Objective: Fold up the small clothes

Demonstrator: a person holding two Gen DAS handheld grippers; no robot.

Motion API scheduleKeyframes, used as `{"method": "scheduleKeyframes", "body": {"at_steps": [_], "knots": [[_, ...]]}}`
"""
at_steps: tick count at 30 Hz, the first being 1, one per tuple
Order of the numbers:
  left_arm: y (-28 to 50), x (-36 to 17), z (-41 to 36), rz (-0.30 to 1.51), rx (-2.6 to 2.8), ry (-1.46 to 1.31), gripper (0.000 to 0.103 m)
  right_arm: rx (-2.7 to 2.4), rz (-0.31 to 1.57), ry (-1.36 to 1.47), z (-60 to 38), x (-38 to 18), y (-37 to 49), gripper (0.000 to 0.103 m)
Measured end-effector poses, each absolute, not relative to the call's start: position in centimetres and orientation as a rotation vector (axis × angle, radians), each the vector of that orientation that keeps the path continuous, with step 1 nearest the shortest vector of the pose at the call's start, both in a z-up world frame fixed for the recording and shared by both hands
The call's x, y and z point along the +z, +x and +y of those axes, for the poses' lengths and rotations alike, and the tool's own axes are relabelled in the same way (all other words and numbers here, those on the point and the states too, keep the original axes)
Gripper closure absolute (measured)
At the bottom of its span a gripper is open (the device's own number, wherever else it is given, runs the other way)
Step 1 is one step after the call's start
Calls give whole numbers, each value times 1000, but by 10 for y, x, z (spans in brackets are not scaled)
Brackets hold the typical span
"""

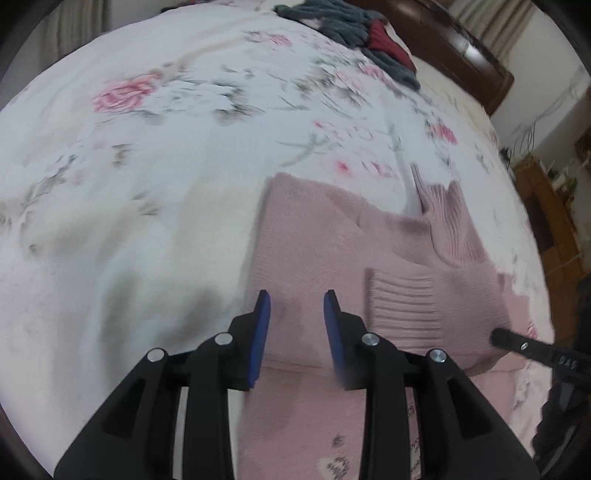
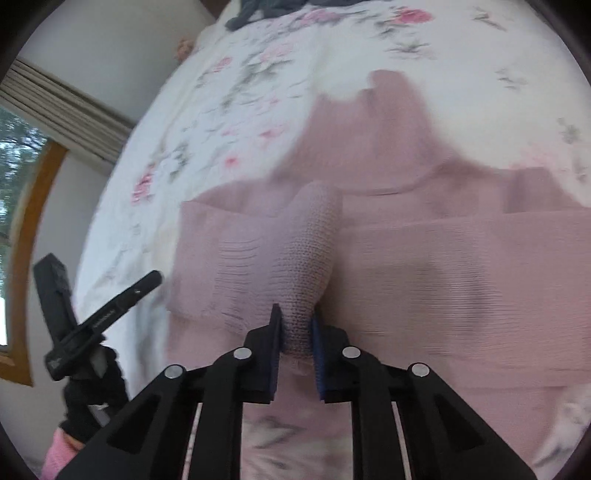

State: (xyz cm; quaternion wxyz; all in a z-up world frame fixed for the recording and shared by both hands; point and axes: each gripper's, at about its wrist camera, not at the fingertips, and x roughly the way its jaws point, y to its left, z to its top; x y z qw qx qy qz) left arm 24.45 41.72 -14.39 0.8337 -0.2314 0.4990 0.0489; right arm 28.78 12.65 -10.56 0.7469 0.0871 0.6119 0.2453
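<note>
Pinching a raised fold of the pink knit sweater (image 2: 424, 266) between its blue pads, the right gripper (image 2: 296, 328) has its jaws clenched on the fabric, which bulges up just ahead of the fingertips. Beyond and to both sides of those jaws the sweater lies spread on the floral bedsheet (image 2: 229, 96), a ribbed cuff left of the pinched fold. The left gripper (image 1: 297, 306) hovers with jaws parted and nothing between them; sweater fabric lies below and ahead of them, its ribbed parts to their right. Far ahead of the left jaws, a grey and red clothes pile (image 1: 354, 33) sits by the wooden headboard (image 1: 469, 51).
</note>
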Motion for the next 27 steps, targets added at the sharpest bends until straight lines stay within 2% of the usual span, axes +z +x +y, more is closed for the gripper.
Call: {"method": "scheduleKeyframes", "body": {"at_steps": [7, 11, 13, 15, 18, 23, 27], "knots": [[256, -178, 399, 1145, 153, -439, 74, 464, 1428, 210, 106, -152, 293, 87], [260, -181, 400, 1158, 138, -408, 74, 442, 1442, 213, 105, -163, 293, 83], [260, -179, 402, 1163, 130, -415, 74, 414, 1445, 197, 104, -157, 293, 76], [257, -173, 406, 1155, 129, -436, 73, 350, 1406, 149, 104, -140, 288, 58], [250, -163, 407, 1130, 131, -400, 70, 355, 1272, 101, 115, -100, 276, 53], [247, -175, 414, 1156, 129, -424, 70, 528, 1362, 66, 183, -100, 267, 53], [244, -191, 424, 1177, 116, -479, 64, 529, 1411, -19, 230, -121, 265, 53]]}}
